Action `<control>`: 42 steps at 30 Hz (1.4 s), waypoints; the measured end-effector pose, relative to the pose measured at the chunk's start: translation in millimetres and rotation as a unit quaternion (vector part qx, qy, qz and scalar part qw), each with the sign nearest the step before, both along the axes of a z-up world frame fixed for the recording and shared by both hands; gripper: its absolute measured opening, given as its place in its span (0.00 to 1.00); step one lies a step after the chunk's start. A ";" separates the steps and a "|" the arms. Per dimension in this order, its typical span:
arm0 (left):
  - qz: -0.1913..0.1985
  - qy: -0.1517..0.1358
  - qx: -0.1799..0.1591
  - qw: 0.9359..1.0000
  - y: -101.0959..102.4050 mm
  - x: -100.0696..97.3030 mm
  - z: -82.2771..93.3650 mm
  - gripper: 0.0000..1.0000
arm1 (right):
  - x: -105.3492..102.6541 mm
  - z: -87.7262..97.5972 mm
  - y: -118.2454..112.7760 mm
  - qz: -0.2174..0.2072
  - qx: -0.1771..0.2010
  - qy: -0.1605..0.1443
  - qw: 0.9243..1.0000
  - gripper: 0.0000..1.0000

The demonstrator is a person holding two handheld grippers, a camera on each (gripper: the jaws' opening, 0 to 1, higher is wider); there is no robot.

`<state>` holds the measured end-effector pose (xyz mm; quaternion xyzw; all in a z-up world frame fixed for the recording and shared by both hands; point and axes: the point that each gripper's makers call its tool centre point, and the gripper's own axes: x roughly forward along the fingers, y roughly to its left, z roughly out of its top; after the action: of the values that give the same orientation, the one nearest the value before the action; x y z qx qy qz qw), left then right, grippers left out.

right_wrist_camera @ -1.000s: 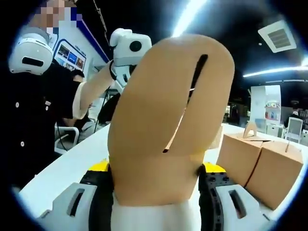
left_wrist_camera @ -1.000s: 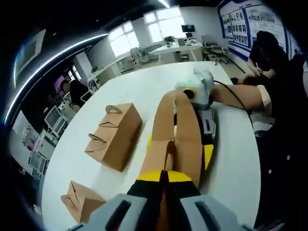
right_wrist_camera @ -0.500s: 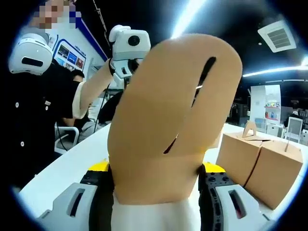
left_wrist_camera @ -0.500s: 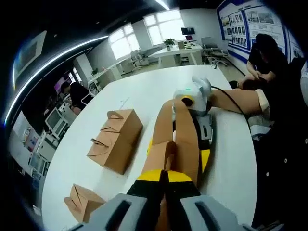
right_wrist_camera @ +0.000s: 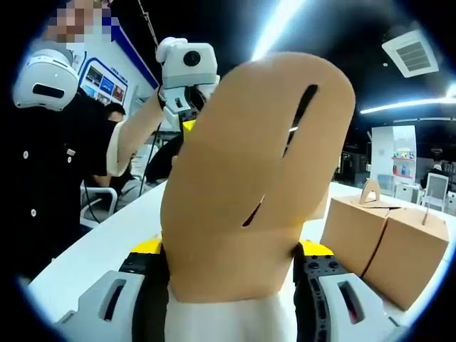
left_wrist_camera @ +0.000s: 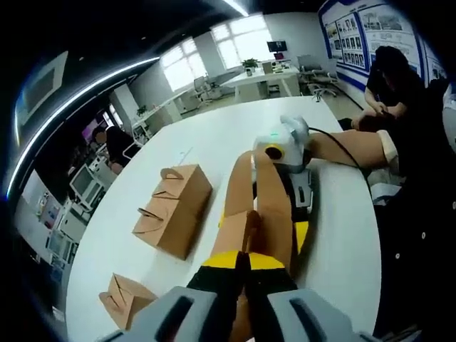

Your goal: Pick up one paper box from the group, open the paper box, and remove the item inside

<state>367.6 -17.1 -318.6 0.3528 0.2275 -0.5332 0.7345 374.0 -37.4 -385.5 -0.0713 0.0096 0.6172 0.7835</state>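
Left gripper view: your left gripper (left_wrist_camera: 246,260) has its black, yellow-banded jaws pinched tight on the rounded handle flap of a tan paper box (left_wrist_camera: 260,214), which you hold above the white table (left_wrist_camera: 206,132). Your right gripper (left_wrist_camera: 288,153) clamps the box's far end. To the left, a pair of matte kraft boxes (left_wrist_camera: 174,206) with arched, slotted handles sits on the table, and one smaller box (left_wrist_camera: 125,299) lies nearer. Right gripper view: your right gripper's (right_wrist_camera: 229,274) jaws press either side of the smooth, slit flap (right_wrist_camera: 249,171), and the left gripper (right_wrist_camera: 187,71) grips beyond it.
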 end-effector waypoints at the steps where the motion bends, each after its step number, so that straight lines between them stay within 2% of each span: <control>1: 0.000 0.000 0.000 1.000 0.1 0.5 -0.1 0.06 | 0.2 0.0 0.0 0.000 0.000 0.000 1.000 0.70; 5: 0.006 -0.003 -0.009 1.000 1.5 3.9 2.4 0.06 | 0.2 -0.4 0.3 -0.002 0.000 0.003 1.000 0.70; 15: 0.007 -0.012 -0.019 1.000 6.3 -2.9 6.6 0.08 | -1.2 -1.2 0.1 -0.003 -0.010 0.003 1.000 0.70; 17: 0.008 -0.013 -0.021 1.000 6.8 -2.5 5.1 0.09 | -3.7 -1.6 -0.3 -0.001 -0.010 0.011 1.000 0.77; 19: 0.013 -0.017 -0.023 1.000 8.0 0.7 5.8 0.10 | -5.4 8.0 -4.2 -0.008 0.008 0.023 1.000 0.83; 22: 0.017 -0.018 -0.028 0.999 8.9 2.4 7.6 0.15 | -4.9 24.0 -16.1 -0.027 0.028 0.017 0.999 0.82; 27: 0.011 -0.023 -0.023 0.999 11.5 -1.4 5.0 0.21 | 8.3 50.8 -76.5 -0.105 0.023 -0.014 0.994 0.78; 29: 0.016 -0.029 -0.031 0.999 15.9 -2.2 9.6 0.24 | 8.0 64.5 -104.3 -0.141 0.011 -0.029 0.990 0.75; 31: 0.027 -0.030 -0.039 0.998 24.1 -6.1 13.5 0.29 | -4.7 74.5 -121.0 -0.157 -0.006 -0.035 0.987 0.72; 36: 0.048 -0.043 -0.036 0.997 58.7 -24.4 12.6 0.37 | -38.9 76.4 -152.1 -0.191 -0.086 -0.036 0.977 0.74; 40: 0.080 -0.051 -0.059 0.994 87.4 -41.3 19.7 0.38 | -64.9 88.0 -159.9 -0.208 -0.101 -0.034 0.972 0.74; 41: 0.083 -0.052 -0.060 0.993 89.8 -42.5 20.8 0.38 | -71.1 91.5 -160.7 -0.210 -0.107 -0.033 0.971 0.74; 42: 0.092 -0.059 -0.058 0.992 101.1 -49.6 24.0 0.38 | -77.4 95.0 -161.5 -0.213 -0.112 -0.033 0.970 0.73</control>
<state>318.0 84.0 -294.6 0.3176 0.1839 -0.4543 0.8118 296.6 -198.9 -290.5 -0.1756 0.0678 0.4288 0.8836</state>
